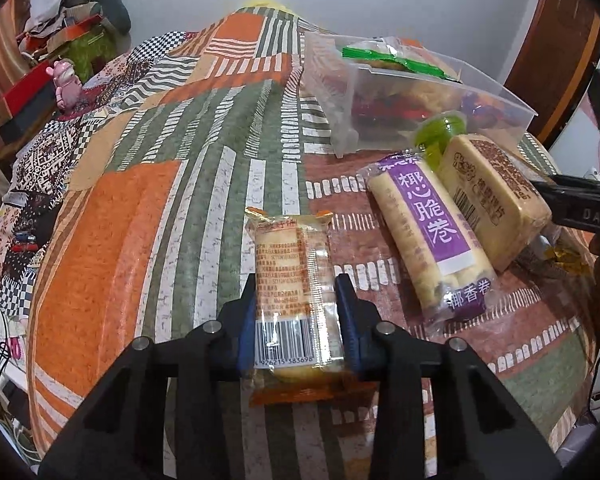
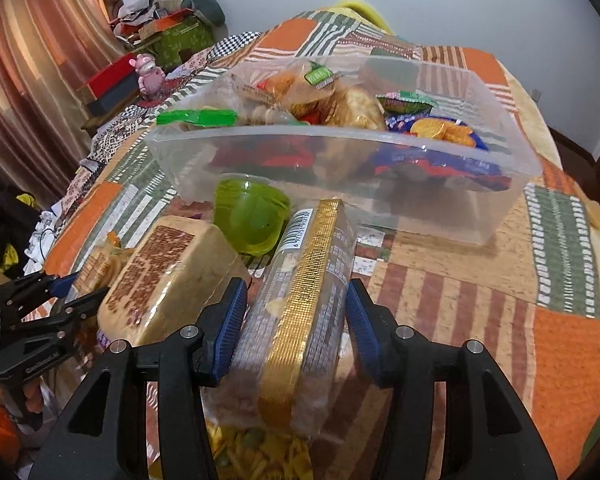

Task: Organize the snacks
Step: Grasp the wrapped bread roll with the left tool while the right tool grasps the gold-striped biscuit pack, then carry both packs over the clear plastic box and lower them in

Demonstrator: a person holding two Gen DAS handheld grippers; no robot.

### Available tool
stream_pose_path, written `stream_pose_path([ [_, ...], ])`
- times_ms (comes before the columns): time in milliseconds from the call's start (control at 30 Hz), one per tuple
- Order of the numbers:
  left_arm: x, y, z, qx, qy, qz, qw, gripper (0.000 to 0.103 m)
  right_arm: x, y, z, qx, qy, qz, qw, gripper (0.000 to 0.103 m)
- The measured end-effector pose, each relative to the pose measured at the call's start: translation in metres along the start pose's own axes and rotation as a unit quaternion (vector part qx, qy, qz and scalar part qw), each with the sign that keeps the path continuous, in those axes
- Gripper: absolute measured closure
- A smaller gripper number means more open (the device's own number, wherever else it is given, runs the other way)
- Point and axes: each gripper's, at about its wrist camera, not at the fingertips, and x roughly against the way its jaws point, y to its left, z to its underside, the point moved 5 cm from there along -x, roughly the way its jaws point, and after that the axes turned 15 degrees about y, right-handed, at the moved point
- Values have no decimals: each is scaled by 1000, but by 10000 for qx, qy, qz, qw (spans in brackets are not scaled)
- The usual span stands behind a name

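Packets sit between both sets of fingers, closest to each camera. The left gripper (image 1: 296, 308) pinches a clear orange-trimmed biscuit packet (image 1: 296, 280) with its barcode facing up, blue pads pressed against both long sides, just above the patchwork bedspread (image 1: 140, 208). The right gripper (image 2: 294, 320) straddles a gold-striped snack packet (image 2: 304, 300); its pads look close against the wrapper, though whether they actually press it cannot be told. Just beyond, a purple-labelled coconut roll packet (image 1: 432, 224) and a beige cake packet (image 1: 492, 200) lie side by side and touching, with a green jelly cup (image 2: 250, 216) between them and the clear plastic bin (image 2: 340, 140). Farther off, that bin already holds a heap of mixed snacks. Judging by this, the step in hand is gathering loose packets; next, each held packet likely needs lifting over the bin's near wall and letting go inside, one hand at a time to avoid crowding.
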Motion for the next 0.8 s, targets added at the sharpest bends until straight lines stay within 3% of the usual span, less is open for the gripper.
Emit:
stream_pose_path([
  [200, 13, -2, -6, 16, -144, 1, 9999, 67, 3, -5, 4, -44, -39, 63, 10000, 68],
  [467, 47, -13, -23, -65, -548, 14, 9985, 67, 23, -13, 14, -102, -257, 100, 9996, 68],
  [800, 83, -32, -59, -191, -1046, 29, 9943, 67, 75, -8, 13, 88, -835, 199, 9963, 68],
])
